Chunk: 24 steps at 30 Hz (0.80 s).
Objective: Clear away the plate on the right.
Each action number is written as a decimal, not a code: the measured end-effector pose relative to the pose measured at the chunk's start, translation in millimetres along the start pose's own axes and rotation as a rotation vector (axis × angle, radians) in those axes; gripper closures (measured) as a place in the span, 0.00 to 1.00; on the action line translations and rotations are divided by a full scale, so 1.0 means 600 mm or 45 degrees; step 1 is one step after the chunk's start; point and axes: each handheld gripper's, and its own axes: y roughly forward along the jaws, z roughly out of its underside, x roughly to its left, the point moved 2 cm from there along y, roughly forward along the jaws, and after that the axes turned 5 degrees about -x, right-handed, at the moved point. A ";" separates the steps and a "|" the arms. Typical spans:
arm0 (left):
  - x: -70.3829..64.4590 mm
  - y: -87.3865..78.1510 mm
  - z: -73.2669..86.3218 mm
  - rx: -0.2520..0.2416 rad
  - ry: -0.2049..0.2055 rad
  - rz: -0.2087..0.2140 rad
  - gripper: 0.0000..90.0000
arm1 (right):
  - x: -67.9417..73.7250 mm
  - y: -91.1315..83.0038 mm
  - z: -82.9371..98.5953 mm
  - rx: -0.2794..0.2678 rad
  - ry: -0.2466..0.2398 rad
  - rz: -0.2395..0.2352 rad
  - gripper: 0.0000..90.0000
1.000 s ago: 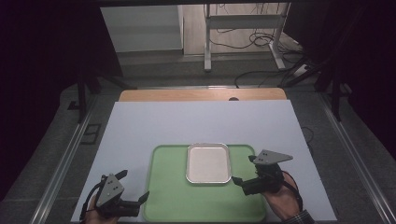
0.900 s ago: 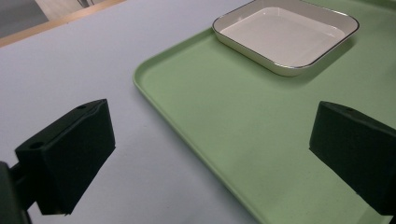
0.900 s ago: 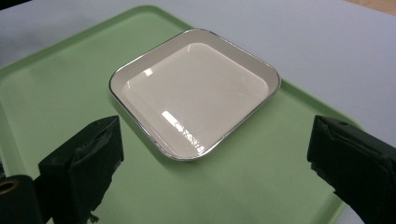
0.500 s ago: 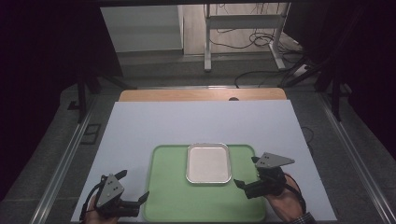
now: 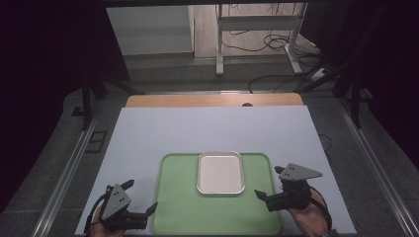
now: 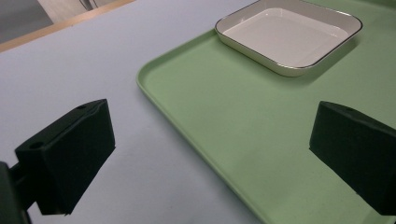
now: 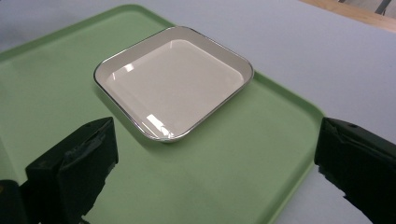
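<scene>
Two grippers flank a flat green plastic tray [image 5: 178, 207] on the pale counter [image 5: 212, 128], jaws apart and empty. Left gripper [image 5: 140, 198] straddles its edge; right gripper [image 5: 270, 183] faces the shallow white rectangular dish [image 5: 220, 172] ahead.
</scene>
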 end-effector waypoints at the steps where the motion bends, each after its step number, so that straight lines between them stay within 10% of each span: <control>1: 0.000 0.000 0.000 0.000 0.000 0.000 0.00 | 0.000 -0.001 0.000 -0.001 0.000 0.002 0.00; 24: 0.000 -0.002 0.001 0.000 -0.001 -0.007 0.00 | -0.027 -0.044 0.033 0.000 0.034 0.112 0.00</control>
